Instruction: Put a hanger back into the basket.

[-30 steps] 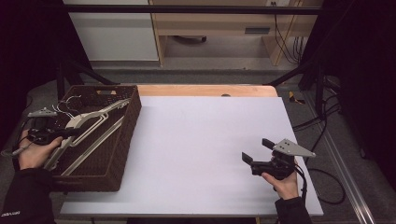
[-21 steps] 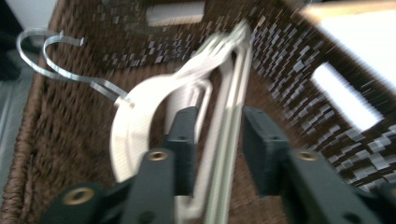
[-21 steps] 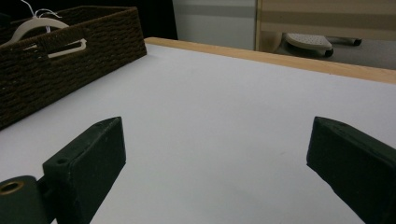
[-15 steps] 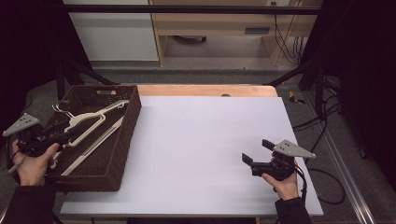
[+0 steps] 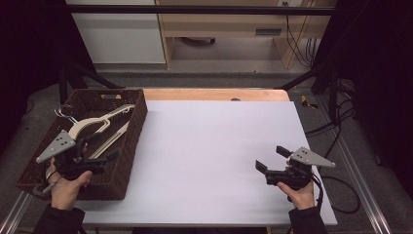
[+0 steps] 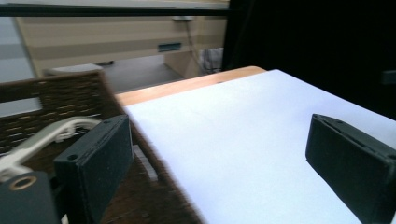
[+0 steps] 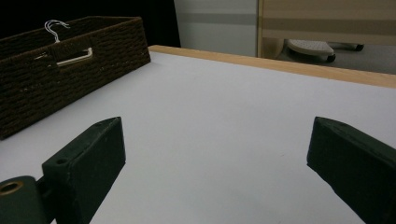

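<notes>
A brown wicker basket stands at the table's left end with cream hangers lying inside it. My left gripper hovers over the basket's near right part. Its jaws have just been opening and stand wide, with nothing between them. In the left gripper view, the left gripper straddles the basket wall, with a hanger beyond its left jaw. My right gripper rests low over the white table at the near right, open and empty. In the right gripper view, the right gripper faces the basket across the table.
A wooden strip edges the table's far side. Beyond it stand a white cabinet and wooden furniture. Cables trail off the table's right side. A metal rail runs along the left.
The left gripper has let go of a hanger, swung out left, then come toward the basket's near end, and its jaws have opened. The hangers now lie still. The right gripper has not moved.
</notes>
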`<action>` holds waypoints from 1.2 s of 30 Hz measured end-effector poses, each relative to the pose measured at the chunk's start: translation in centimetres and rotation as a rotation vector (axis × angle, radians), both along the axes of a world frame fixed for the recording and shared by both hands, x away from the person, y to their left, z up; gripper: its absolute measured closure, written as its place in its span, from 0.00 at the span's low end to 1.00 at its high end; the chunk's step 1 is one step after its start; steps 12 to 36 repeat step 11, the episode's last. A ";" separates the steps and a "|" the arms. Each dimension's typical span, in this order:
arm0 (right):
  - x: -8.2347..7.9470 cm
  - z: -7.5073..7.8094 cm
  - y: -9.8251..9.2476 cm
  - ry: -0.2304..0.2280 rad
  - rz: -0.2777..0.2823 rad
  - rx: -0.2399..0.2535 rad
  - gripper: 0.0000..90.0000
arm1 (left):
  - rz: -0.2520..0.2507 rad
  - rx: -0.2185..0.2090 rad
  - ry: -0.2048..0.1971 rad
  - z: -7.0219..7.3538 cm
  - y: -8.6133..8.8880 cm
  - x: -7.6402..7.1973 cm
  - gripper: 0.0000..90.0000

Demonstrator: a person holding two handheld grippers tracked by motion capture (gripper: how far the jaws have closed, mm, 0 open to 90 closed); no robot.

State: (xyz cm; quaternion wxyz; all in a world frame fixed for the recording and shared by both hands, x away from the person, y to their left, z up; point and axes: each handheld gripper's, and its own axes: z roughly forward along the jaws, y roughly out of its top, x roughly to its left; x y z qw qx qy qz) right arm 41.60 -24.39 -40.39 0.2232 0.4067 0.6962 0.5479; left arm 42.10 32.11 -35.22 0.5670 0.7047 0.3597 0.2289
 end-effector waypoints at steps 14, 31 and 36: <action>-0.1 -0.1 -0.2 0.001 0.000 0.000 0.05 | -0.057 0.018 0.013 -1.7 -2.6 -0.5 0.06; -0.1 -0.1 -0.2 0.001 0.000 0.000 0.05 | -0.057 0.018 0.013 -1.7 -2.6 -0.5 0.06; -0.1 -0.1 -0.2 0.001 0.000 0.000 0.05 | -0.057 0.018 0.013 -1.7 -2.6 -0.5 0.06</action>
